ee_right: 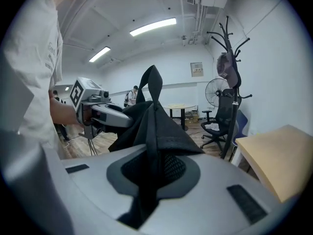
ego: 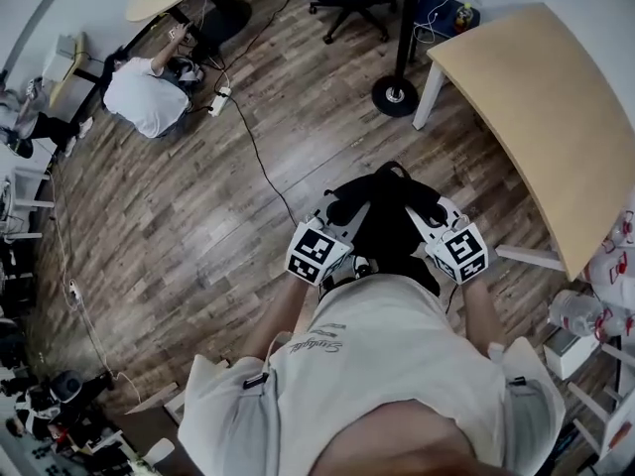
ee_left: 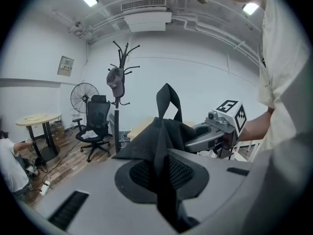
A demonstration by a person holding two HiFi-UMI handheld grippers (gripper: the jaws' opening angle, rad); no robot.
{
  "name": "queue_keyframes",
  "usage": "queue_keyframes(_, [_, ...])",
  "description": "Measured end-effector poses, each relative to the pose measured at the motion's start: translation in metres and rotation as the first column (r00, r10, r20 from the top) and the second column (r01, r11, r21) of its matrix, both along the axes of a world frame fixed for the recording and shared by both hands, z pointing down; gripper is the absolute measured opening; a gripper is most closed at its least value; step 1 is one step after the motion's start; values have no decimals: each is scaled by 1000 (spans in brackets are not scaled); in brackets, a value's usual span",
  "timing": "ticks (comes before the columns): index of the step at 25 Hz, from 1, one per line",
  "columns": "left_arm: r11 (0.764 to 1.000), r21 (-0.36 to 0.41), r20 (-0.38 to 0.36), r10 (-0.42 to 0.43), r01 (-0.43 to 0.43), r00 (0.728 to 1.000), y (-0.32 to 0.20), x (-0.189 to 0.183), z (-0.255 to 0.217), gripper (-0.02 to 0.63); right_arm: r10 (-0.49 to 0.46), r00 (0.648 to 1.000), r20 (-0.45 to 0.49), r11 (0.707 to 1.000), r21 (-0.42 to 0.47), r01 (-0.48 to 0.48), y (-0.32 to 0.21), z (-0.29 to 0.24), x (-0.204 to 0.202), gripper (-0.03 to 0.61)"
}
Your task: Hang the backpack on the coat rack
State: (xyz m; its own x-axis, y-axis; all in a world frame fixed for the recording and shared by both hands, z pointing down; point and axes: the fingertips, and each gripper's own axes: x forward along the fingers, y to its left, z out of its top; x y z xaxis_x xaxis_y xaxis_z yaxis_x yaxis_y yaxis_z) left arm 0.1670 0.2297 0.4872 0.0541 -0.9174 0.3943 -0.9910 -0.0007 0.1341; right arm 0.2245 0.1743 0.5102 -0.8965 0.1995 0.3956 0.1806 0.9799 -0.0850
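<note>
A black backpack (ego: pixel 383 214) hangs in front of the person, held up between both grippers. My left gripper (ego: pixel 342 231) is shut on a fold of its fabric (ee_left: pixel 164 141), and the top loop strap (ee_left: pixel 168 99) stands up above the jaws. My right gripper (ego: pixel 429 228) is shut on the other side of the backpack (ee_right: pixel 155 131). The black coat rack (ee_left: pixel 119 89) stands ahead with a cap (ee_left: pixel 115 80) on one hook. Its round base (ego: pixel 395 95) sits on the floor by the table leg. In the right gripper view the coat rack (ee_right: pixel 231 77) rises at the right.
A light wooden table (ego: pixel 541 117) stands to the right, next to the rack. A black office chair (ee_left: pixel 95 126) and a fan (ee_left: pixel 83 98) stand behind the rack. A person (ego: pixel 149 92) crouches on the floor far left, with a cable (ego: pixel 260 157) running across the wood floor.
</note>
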Motion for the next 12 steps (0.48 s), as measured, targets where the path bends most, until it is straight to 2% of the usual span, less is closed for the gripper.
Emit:
queue_keyframes(7, [1000,-21,5,16,-16,1000,-59,-47,9,43,10,999,53,1000,-20,-9,-56,9,-46,28])
queue_keyframes(12, [1000,-18,21,8,-8,1000,-106,-82,2,44,-17,997,70,1000,5,16,-98,2,-79,28])
